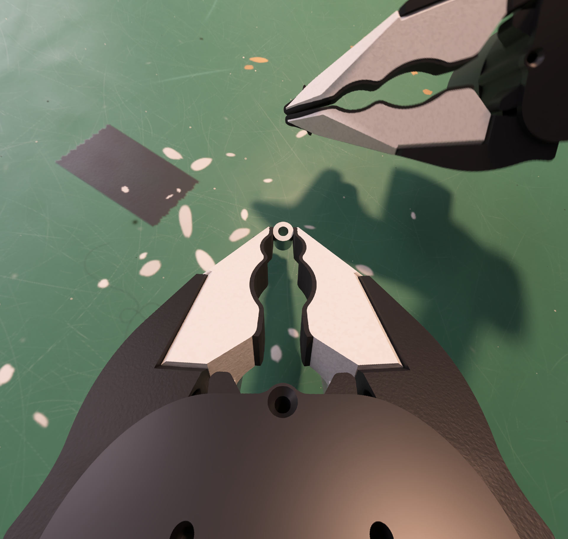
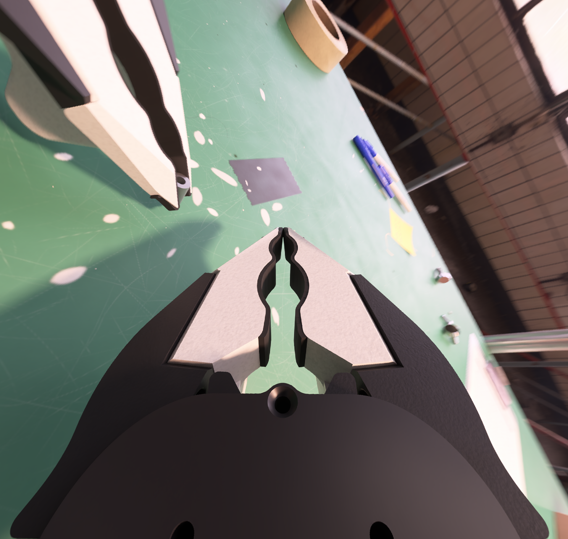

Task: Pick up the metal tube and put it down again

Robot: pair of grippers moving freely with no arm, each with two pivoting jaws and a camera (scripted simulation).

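A short grey metal tube [image 1: 283, 235] stands on end between the tips of my left gripper [image 1: 283, 238], which is shut on it above the green mat [image 1: 92, 63]. Its open ring end faces the camera. In the right wrist view the tube [image 2: 182, 183] shows at the tip of the left gripper [image 2: 179, 191], at the upper left. My right gripper [image 2: 282, 232] is shut and empty, its tips touching. It also shows in the left wrist view [image 1: 289, 114] at the upper right, beyond the tube and apart from it.
A dark grey patch [image 1: 127, 175] lies on the mat to the left, also in the right wrist view [image 2: 264, 180]. White flecks are scattered about. A tape roll [image 2: 316, 29], blue markers [image 2: 376, 168], a yellow note [image 2: 401, 232] and bolts [image 2: 442, 277] lie near the table's edge.
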